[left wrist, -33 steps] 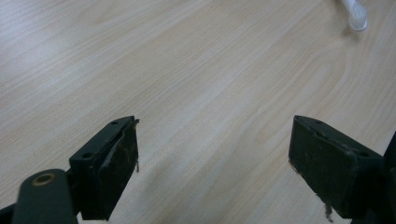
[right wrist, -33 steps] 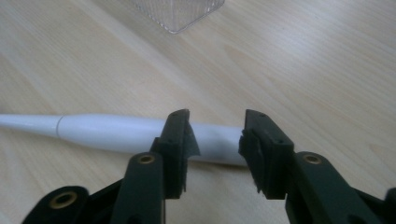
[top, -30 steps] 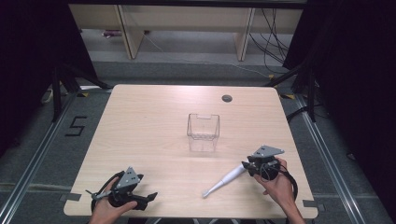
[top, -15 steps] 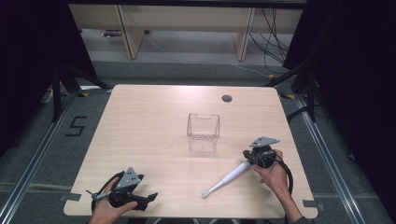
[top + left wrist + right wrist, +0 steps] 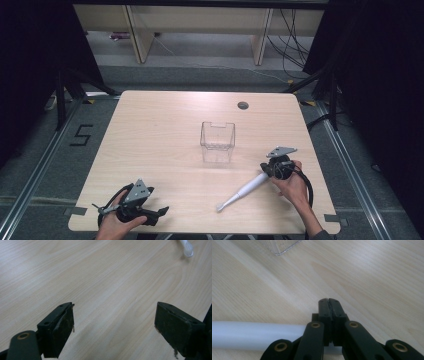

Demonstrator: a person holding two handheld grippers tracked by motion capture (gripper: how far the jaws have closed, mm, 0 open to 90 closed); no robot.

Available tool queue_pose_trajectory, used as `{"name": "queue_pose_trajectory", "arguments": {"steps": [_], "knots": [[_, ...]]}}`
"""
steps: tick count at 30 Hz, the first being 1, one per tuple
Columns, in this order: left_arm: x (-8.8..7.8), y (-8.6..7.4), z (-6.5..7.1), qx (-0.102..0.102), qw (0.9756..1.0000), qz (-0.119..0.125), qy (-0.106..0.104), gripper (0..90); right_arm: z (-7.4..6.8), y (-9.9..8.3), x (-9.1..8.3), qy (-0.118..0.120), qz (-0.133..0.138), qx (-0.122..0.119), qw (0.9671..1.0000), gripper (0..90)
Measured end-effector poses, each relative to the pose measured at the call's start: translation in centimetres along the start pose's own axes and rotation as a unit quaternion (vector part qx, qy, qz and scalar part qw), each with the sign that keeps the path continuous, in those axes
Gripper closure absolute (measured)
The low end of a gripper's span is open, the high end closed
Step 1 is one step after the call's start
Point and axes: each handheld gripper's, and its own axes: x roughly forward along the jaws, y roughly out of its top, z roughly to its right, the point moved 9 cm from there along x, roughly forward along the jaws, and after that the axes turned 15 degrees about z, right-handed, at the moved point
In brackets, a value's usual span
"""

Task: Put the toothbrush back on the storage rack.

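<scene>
A: Right tongs [image 5: 267, 170] clamped on the white plastic toothbrush's [image 5: 245, 191] handle, brush flat on the tabletop [image 5: 165, 130].
B: Left tongs [image 5: 161, 212] open, empty. Next we lift toward the clear plastic box [image 5: 217, 142].

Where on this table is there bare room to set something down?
The whole left half, from the clear box to the left edge, and the far strip beside the hole. It's crowded near right: toothbrush and right gripper.
</scene>
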Motion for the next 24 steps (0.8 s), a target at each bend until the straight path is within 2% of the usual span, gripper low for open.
{"name": "queue_pose_trajectory", "arguments": {"steps": [2, 3, 4, 10, 12, 13, 14, 15, 16, 17, 20, 21, 22, 23, 24], "knots": [[0.0, 0.0, 0.0, 0.0, 1.0, 0.001, 0.0, 15.3, 0.0, -0.1, -0.1, -0.002, -0.002, 0.003, 1.0, 89.1], [0.1, 0.1, 0.2, -0.009, 0.9999, 0.007, -0.001, 15.3, 0.1, -0.1, 0.0, -0.002, 0.0, -0.003, 1.0, 89.1], [0.1, 0.1, 0.1, -0.008, 0.9999, 0.006, -0.001, 15.3, 0.3, -0.1, 0.0, -0.002, 0.002, -0.01, 0.9999, 89.1], [0.0, 0.0, 0.1, -0.001, 1.0, 0.002, -0.001, 15.2, 0.3, -0.3, -0.1, -0.001, -0.005, -0.004, 1.0, 89.1], [0.0, 0.0, 0.1, -0.005, 1.0, 0.003, 0.001, 15.3, 0.1, -0.5, -0.3, -0.006, -0.01, 0.006, 0.9999, 89.1], [0.0, 0.1, 0.0, -0.004, 1.0, 0.003, 0.001, 15.3, 0.3, -0.5, -0.3, -0.004, -0.006, -0.006, 1.0, 89.1], [0.0, 0.0, 0.1, -0.005, 1.0, 0.003, 0.001, 15.3, 0.4, -0.5, -0.3, -0.001, -0.005, -0.008, 1.0, 89.1], [0.0, 0.0, 0.1, -0.005, 1.0, 0.003, 0.001, 15.2, 0.4, -0.5, -0.3, -0.001, -0.005, -0.008, 1.0, 89.1], [0.0, 0.0, 0.1, -0.003, 1.0, 0.001, 0.001, 15.3, 0.3, -0.7, -0.5, -0.005, -0.01, 0.003, 0.9999, 89.0], [0.0, 0.0, 0.2, -0.006, 1.0, 0.003, -0.002, 15.2, 0.5, -0.7, -0.3, -0.009, 0.001, -0.001, 1.0, 89.0], [0.0, 0.1, 0.2, -0.006, 1.0, 0.004, -0.002, 15.3, 0.1, -0.9, -0.6, -0.008, -0.007, 0.014, 0.9998, 89.1], [0.0, 0.1, 0.2, -0.006, 1.0, 0.004, -0.002, 15.2, 0.1, -0.9, -0.6, -0.008, -0.007, 0.014, 0.9998, 89.1], [0.0, 0.0, 0.1, -0.003, 1.0, 0.002, 0.001, 15.3, 0.3, -1.1, -0.9, -0.002, -0.014, -0.003, 0.9999, 89.0], [0.0, 0.0, 0.2, -0.005, 1.0, 0.002, -0.003, 15.3, 0.0, -1.2, -1.0, -0.002, -0.016, 0.008, 0.9998, 89.0], [0.0, 0.0, 0.2, -0.004, 1.0, 0.003, -0.004, 15.3, 0.1, -1.2, -1.2, 0.0, -0.019, 0.004, 0.9998, 89.0]]}}
